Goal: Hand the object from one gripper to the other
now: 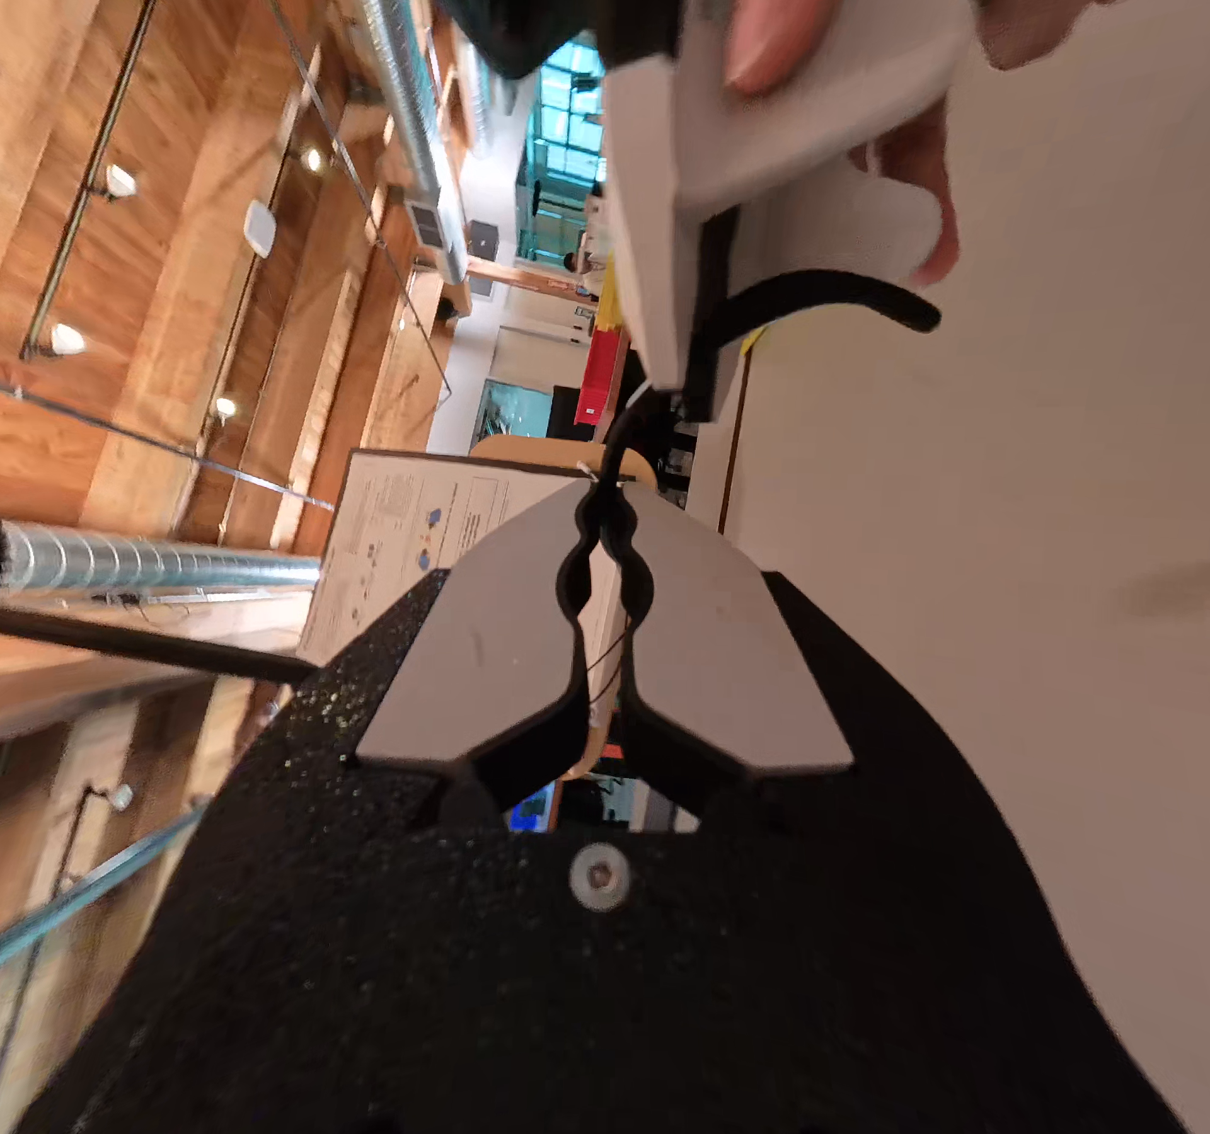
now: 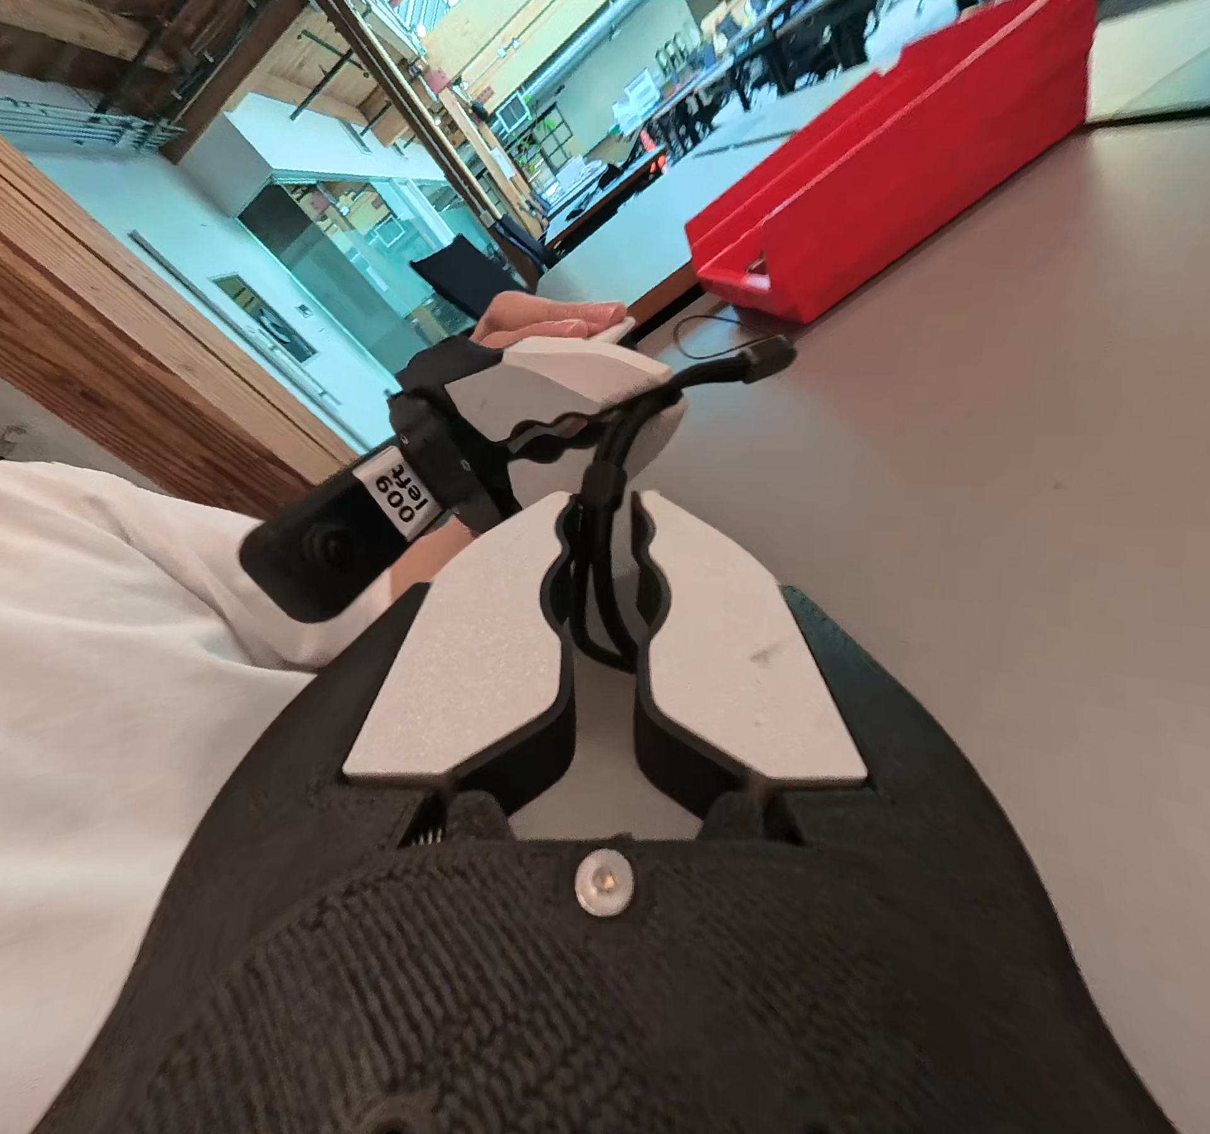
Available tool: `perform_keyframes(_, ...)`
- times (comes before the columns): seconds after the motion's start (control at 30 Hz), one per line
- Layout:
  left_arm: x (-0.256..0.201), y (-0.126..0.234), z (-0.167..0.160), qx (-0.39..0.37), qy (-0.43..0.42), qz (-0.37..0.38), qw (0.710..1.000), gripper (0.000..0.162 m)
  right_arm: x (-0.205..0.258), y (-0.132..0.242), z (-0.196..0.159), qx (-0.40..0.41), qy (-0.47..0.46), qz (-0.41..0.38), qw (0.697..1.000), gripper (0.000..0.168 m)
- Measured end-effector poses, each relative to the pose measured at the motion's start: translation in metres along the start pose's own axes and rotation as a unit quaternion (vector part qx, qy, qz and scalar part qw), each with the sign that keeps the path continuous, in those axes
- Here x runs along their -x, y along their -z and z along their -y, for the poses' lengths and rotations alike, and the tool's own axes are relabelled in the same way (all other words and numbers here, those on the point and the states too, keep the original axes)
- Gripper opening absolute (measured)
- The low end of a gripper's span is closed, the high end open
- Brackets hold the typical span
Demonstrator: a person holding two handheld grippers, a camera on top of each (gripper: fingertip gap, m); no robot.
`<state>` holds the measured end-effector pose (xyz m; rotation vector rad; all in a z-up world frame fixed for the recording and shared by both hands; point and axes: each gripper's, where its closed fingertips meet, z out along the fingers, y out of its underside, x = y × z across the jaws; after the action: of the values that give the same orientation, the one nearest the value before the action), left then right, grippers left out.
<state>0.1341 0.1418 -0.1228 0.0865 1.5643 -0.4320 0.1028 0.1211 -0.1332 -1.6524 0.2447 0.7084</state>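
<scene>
Black cord (image 2: 605, 553) clamped in left gripper (image 2: 576, 432), hanging into gap of right gripper (image 2: 605, 513); right fingers narrow, not touching it; cord's length runs along that gap

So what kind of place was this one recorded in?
Probably a workshop or maker-style lab in a converted industrial building: exposed timber ceiling with a bare metal duct, a red parts bin on a grey table, and long cluttered workbenches behind.
</scene>
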Motion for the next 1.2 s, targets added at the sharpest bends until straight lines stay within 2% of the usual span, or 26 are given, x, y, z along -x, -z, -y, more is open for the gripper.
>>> perform_keyframes(0.1,0.012,0.001,-0.010,0.010,0.078,0.009,0.997,0.002,-0.006,0.009,0.012,-0.019,0.091,-0.047,0.995,0.046)
perform_keyframes(0.17,0.017,0.002,-0.019,0.016,0.149,-0.003,0.989,0.002,-0.004,0.017,0.018,-0.023,0.182,-0.073,0.980,0.053)
perform_keyframes(0.23,0.018,0.003,-0.023,0.009,0.237,-0.029,0.971,0.002,-0.004,0.025,0.024,-0.031,0.282,-0.109,0.953,0.055)
perform_keyframes(0.3,0.013,0.003,-0.017,-0.015,0.343,-0.091,0.935,0.002,-0.002,0.030,0.028,-0.036,0.373,-0.135,0.917,0.053)
perform_keyframes(0.4,0.005,0.008,0.001,-0.063,0.464,-0.186,0.864,0.002,0.005,0.025,0.027,-0.036,0.440,-0.138,0.887,0.053)
perform_keyframes(0.47,-0.004,0.010,0.007,-0.072,0.487,-0.229,0.840,0.002,0.021,0.016,0.025,-0.056,0.458,-0.103,0.881,0.047)
perform_keyframes(0.63,-0.027,0.012,0.016,-0.067,0.478,-0.287,0.827,0.002,0.029,0.001,0.023,-0.067,0.470,-0.096,0.875,0.037)
perform_keyframes(0.7,-0.032,0.012,0.021,-0.074,0.478,-0.301,0.822,0.002,0.027,0.001,0.025,-0.071,0.469,-0.104,0.874,0.004)
perform_keyframes(0.8,-0.038,0.012,0.025,-0.086,0.481,-0.312,0.815,0.003,0.013,0.005,0.032,-0.062,0.369,-0.123,0.919,0.003)
perform_keyframes(0.83,-0.037,0.012,0.026,-0.097,0.480,-0.308,0.816,0.004,0.011,0.006,0.034,-0.069,0.327,-0.117,0.935,0.003)
perform_keyframes(0.87,-0.034,0.013,0.028,-0.109,0.473,-0.299,0.822,0.013,0.008,0.009,0.039,-0.085,0.282,-0.117,0.949,0.003)
perform_keyframes(0.93,-0.029,0.014,0.027,-0.117,0.433,-0.275,0.850,0.040,0.003,0.017,0.049,-0.126,0.188,-0.112,0.968,0.002)
perform_keyframes(0.97,-0.028,0.015,0.024,-0.112,0.401,-0.263,0.870,0.045,0.003,0.021,0.052,-0.139,0.144,-0.094,0.975,0.003)
perform_keyframes(1.07,-0.020,0.021,0.015,-0.106,0.281,-0.215,0.929,0.050,0.000,0.032,0.055,-0.152,0.063,-0.066,0.984,0.003)
perform_keyframes(1.2,0.011,0.025,-0.001,-0.085,0.194,-0.109,0.971,0.055,-0.006,0.037,0.045,-0.108,0.041,-0.072,0.991,0.003)
